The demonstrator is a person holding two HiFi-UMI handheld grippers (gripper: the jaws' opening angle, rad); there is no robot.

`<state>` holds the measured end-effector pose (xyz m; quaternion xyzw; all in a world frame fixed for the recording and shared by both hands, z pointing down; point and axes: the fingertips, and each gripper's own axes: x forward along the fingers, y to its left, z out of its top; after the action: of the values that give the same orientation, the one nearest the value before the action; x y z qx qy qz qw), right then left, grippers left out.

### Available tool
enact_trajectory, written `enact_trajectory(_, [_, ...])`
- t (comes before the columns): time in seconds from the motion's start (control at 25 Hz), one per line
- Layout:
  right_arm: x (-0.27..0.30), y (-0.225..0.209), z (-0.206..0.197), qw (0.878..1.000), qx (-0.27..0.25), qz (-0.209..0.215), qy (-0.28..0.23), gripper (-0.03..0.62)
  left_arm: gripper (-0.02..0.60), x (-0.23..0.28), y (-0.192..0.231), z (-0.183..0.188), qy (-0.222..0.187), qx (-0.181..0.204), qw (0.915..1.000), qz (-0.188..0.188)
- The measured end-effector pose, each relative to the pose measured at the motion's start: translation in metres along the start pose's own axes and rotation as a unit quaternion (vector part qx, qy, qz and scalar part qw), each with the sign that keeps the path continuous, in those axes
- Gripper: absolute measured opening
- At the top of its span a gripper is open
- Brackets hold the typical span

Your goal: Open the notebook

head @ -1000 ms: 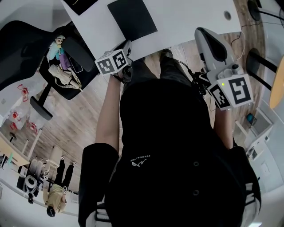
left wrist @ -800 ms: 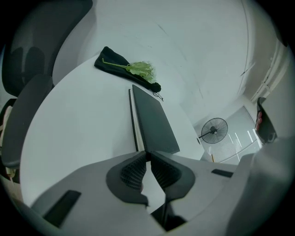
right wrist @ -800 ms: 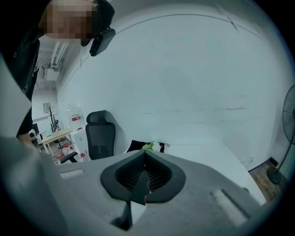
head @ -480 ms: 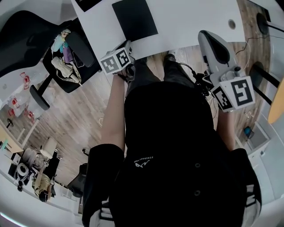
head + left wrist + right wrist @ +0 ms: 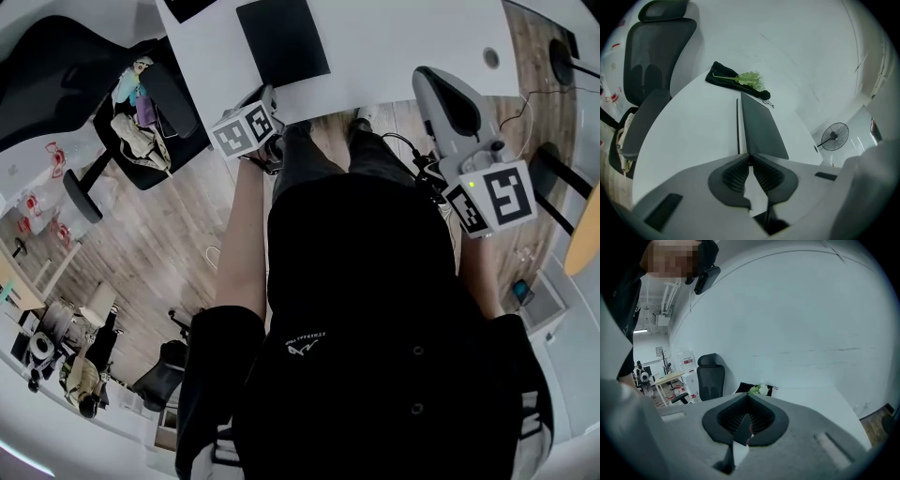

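2 hand-held grippers are shown from 3 cameras, and both are clenched on nothing.

Head view: a person in black clothing stands at the near edge of a white table. The notebook lies flat on it, closed, dark cover up, close to that edge. The left gripper is held just short of the table edge, nearest the notebook. The right gripper is held well to the right, apart from the notebook, above the wooden floor. An office chair with a bag on its seat stands left of the table. Jaw state cannot be read in this view.

Left gripper view: the 2 ribbed pads meet at their tips, with nothing between them. Directly beyond the tips lies the closed notebook, its pale page edge along the left side. Farther back on the table rests a black cloth with a green sprig on it. A standing fan appears at the right, seen in this view only.

Right gripper view: the jaws are likewise pressed together and empty. They point toward a pale wall, and the cloth, sprig and chair show beyond them.
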<state>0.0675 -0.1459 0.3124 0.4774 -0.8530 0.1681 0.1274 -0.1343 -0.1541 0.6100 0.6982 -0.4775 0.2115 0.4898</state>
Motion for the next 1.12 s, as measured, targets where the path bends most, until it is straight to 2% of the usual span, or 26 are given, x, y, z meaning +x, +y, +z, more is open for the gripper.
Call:
enact_trajectory(0.64, [-0.006, -0.015, -0.004, 0.999, -0.010, 0.041, 0.002, 0.002, 0.026, -0.009, -0.009, 0.004, -0.040, -0.001, 0.9979, 0.052])
enact_trajectory(1.12, [-0.011, -0.025, -0.009, 0.997, -0.026, 0.068, 0.004, 0.002, 0.025, -0.017, -0.016, 0.006, -0.082, -0.012, 0.9928, 0.086])
